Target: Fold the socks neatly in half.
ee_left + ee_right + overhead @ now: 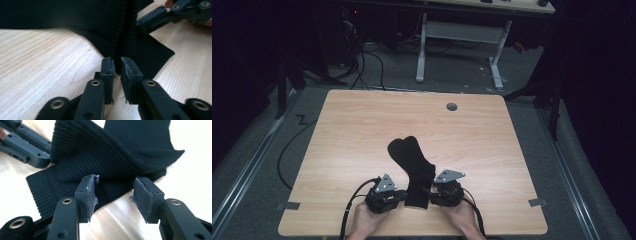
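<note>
Nearest the person's edge of the pale wood-grain worktop point(352, 130), the two hands work either side of the ribbed cuff end of a black knitted sock point(412, 165), which lies with its cuff toward the person and its rounded toe pointing away toward the middle of the worktop.

Left of the sock's cuff, the left gripper point(117, 63) has its jaws drawn narrow, only a thin gap between the pads; they sit at the cuff's edge, and I cannot tell whether any fabric is caught between them. Right of the cuff, the right gripper point(115, 186) has its jaws wide apart, and a raised fold of the sock point(107, 152) humps just beyond them, with the flat ribbed cuff lying underneath.

The step in hand looks like taking hold of the cuff to straighten or fold the sock. To do it well, I would push the right gripper forward until the cuff edge sits deep between the pads, then close; a pinch at the tips would likely slip off the knit. The left gripper probably needs to open a little and slide under the cuff's corner before closing. Both grips should take a matching depth of fabric, so the cuff lifts level.

Beyond the cuff, the sock's foot point(404, 147) lies flat, well short of the grey round grommet point(452, 106) near the far edge.
</note>
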A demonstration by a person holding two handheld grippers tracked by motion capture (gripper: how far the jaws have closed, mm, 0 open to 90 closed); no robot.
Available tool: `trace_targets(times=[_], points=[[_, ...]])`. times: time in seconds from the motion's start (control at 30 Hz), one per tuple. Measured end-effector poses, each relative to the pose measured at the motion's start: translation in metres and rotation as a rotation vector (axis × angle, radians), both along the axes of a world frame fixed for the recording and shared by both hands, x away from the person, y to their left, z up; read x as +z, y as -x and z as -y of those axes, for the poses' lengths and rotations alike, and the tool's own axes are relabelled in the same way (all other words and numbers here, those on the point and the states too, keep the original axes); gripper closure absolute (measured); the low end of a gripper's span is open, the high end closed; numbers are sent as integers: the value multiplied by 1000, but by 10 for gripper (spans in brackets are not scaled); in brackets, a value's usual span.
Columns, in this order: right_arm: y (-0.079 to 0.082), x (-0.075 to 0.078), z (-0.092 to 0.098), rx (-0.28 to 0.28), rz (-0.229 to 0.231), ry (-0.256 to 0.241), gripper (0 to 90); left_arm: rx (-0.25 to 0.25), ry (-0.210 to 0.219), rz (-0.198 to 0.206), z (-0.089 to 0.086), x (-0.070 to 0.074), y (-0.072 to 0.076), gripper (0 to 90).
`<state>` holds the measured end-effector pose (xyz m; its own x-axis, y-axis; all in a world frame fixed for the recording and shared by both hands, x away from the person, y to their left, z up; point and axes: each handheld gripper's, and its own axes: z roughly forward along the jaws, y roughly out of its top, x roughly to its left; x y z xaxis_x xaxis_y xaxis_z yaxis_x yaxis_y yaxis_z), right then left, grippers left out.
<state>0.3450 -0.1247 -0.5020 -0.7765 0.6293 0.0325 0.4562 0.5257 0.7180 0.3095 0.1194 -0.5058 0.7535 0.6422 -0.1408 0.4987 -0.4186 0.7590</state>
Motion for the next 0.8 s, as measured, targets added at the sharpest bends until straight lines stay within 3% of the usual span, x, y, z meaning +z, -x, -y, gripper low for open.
trace_targets(times=[0.1,0.2,0.33,0.4,0.47,0.6,0.8], points=[[-5,0,2,-19,11,8,499,7,1,1,1,1,-3,869],[-7,-1,2,-30,16,9,494,13,3,21,3,4,-4,850],[-9,-1,3,-34,25,10,494,49,41,43,4,7,-6,558],[-10,-1,4,-43,21,7,494,52,46,40,6,7,-8,485],[-11,-2,4,-46,25,6,494,43,37,38,10,6,-10,469],[-15,-1,3,-58,25,11,493,25,7,61,22,8,-10,546],[-13,1,4,-77,6,13,460,23,25,68,28,10,-14,759]])
